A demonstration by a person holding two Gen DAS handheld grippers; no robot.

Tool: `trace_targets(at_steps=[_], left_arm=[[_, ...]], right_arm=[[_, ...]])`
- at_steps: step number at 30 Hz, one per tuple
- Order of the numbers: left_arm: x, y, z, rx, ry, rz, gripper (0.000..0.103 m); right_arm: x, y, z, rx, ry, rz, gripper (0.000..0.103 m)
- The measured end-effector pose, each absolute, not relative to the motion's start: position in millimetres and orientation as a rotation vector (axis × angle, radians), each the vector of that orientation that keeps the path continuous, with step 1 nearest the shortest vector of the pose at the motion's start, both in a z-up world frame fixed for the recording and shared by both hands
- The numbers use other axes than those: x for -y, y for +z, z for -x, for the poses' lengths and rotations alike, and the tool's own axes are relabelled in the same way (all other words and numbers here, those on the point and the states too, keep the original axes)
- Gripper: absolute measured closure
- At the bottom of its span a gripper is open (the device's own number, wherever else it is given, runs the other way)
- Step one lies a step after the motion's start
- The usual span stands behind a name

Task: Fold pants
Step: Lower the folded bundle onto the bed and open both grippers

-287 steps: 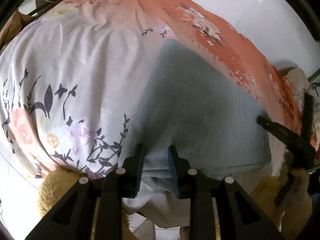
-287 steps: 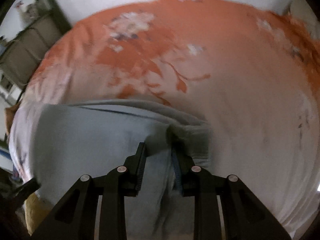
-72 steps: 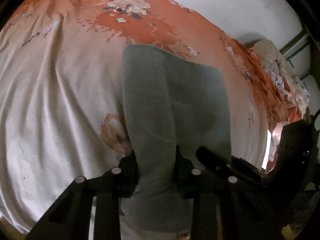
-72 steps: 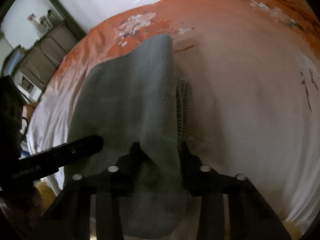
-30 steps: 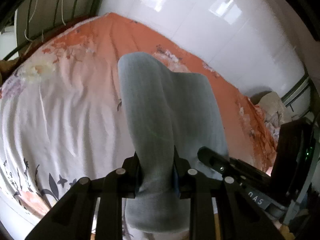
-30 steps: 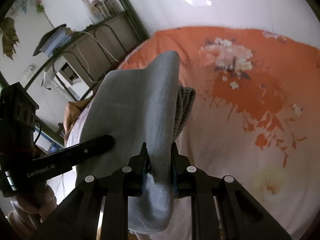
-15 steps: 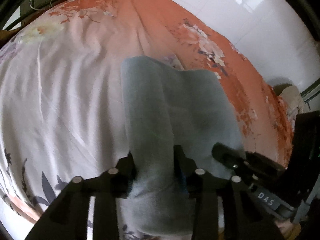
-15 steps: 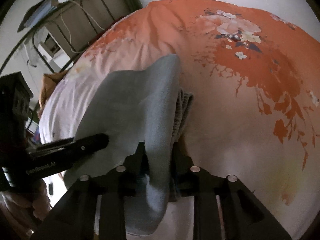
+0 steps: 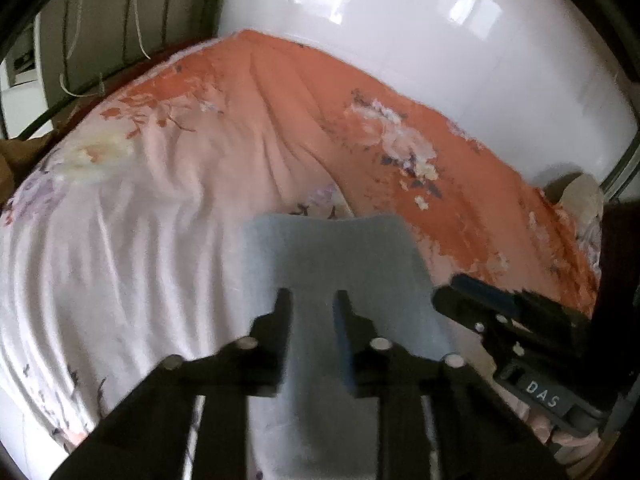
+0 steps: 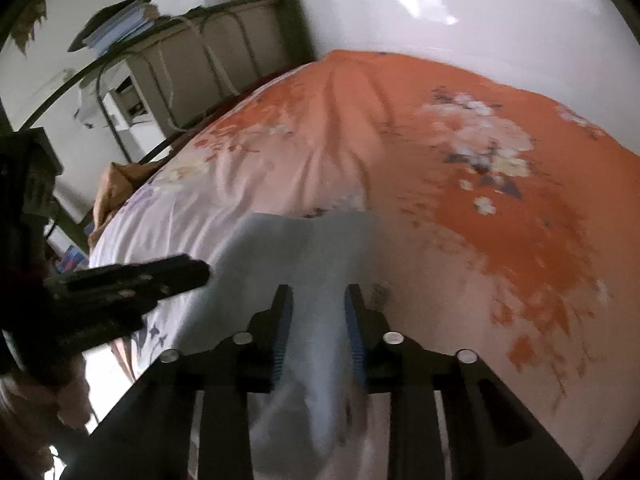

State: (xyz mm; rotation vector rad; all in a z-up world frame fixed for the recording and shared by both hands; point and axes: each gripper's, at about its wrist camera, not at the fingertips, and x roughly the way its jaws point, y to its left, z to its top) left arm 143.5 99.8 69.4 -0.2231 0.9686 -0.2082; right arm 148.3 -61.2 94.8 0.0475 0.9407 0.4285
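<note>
Blurred, pants (image 9: 336, 256) across bedsheet (image 9: 160, 200); near end hidden — both grippers (image 9: 310, 304) (image 10: 318, 300).

One pants (image 9: 336, 256), two grippers (image 9: 312, 304) (image 10: 318, 304), one bedsheet (image 9: 160, 200)

pants (image 9: 336, 256): soft matt grey cloth, fine-textured | bedsheet (image 9: 160, 208): smooth creased cloth, floral print, slight sheen | left tongs (image 9: 310, 300): matt black plastic, metal screws | wall (image 9: 440, 40): glossy white tile
</note>
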Motion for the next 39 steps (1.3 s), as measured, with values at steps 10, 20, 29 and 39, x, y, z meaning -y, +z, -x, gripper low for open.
trace_targets(at_steps=[10,20,29,39], left_arm=[[-96.1,27.5,-152.0,-1.047,-0.182,0.169,0.088],[-98.5,60.4,-82.3,-1.025,-0.246,0.283,0.085],[-94.0,33.9,-53.8,-1.054,-0.2,0.228,0.074],[-82.4,44.8,-23.5,-1.022,-0.089,0.179,0.04]], right_arm=[[59.4,43.7,-173.8,-1.045,0.359,0.029,0.097],[61.1,86.2,-96.1,-1.032,0.488,-0.038,0.096],[68.1,42.4,-73.1,-1.16,0.399,-0.02,0.096],[75.7,66.3,-41.6,-1.065,0.379,-0.053,0.065]])
